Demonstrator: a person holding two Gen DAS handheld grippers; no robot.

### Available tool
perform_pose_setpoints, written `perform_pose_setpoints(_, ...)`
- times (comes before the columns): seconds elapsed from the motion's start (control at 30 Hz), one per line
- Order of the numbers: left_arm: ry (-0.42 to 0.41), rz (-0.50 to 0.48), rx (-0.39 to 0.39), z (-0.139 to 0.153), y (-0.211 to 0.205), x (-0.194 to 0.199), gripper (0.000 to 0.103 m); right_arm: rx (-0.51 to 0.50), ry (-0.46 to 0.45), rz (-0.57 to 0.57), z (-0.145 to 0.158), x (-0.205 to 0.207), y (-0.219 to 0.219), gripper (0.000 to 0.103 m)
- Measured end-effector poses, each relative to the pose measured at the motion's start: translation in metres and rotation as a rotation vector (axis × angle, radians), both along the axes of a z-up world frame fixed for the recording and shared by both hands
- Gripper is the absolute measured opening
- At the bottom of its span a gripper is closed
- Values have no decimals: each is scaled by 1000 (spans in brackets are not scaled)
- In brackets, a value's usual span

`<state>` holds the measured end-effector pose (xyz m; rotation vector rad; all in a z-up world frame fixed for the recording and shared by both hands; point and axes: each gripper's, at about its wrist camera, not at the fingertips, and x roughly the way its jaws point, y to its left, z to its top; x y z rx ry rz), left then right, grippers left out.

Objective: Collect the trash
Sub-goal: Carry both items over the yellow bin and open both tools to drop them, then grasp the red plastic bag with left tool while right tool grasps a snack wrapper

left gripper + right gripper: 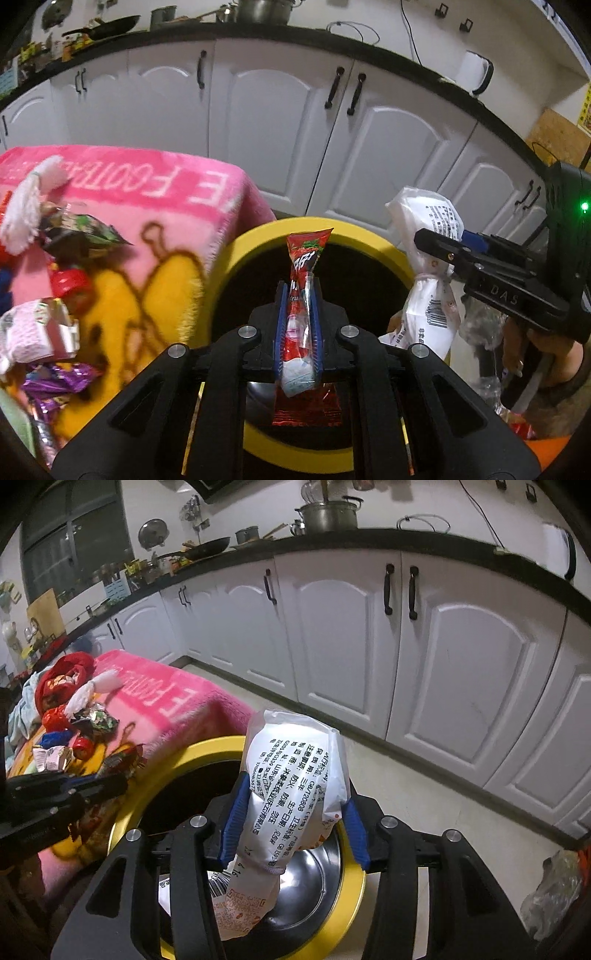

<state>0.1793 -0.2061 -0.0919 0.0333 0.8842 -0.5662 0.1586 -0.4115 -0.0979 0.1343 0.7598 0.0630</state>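
My left gripper [298, 295] is shut on a red snack wrapper [303, 266] and holds it upright over the open yellow-rimmed bin [236, 258]. My right gripper [291, 805] is shut on a white plastic bag with black print [291, 771], held above the same bin [125, 812]. The right gripper and its bag [428, 295] show at the right in the left wrist view. The left gripper [110, 781] shows at the left edge in the right wrist view. The bin's inside is dark with a shiny metal bottom [314, 878].
A table under a pink and yellow towel [147, 206] stands left of the bin, with several wrappers, a red cap [70, 284] and a white tissue [26, 210] on it. White cabinets [280, 122] run behind. A clear crumpled bag [554, 897] lies on the floor, right.
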Motion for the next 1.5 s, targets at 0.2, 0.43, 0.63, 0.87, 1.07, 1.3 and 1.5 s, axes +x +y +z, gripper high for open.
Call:
perform_pose_setpoints(0.2,21,22,21,-7,7,2,27,30,37,14,-14,3,-3,56)
perform_pose_setpoints(0.43,-5,91,3,4,35,-3,62,34,27,0,-10,-2,-4,62)
perform_pose_setpoints(0.63,-83,142,-14,28,60,-14,83,23,-19,25,11,-8,7,64)
perform_pose_setpoints(0.87,-184,244,-6,58,99,-20,91,17,-80,88,42,-9,38,66)
perform_pose_setpoints(1.07,-236,312,-26,76,135,-19,91,9,-132,178,69,-3,82,67)
perform_pose_setpoints(1.3,-276,373,-31,89,174,-11,91,-23,-169,311,89,10,141,68)
perform_pose_setpoints(1.5,-306,417,-13,96,205,-3,91,-35,-164,393,91,28,186,68)
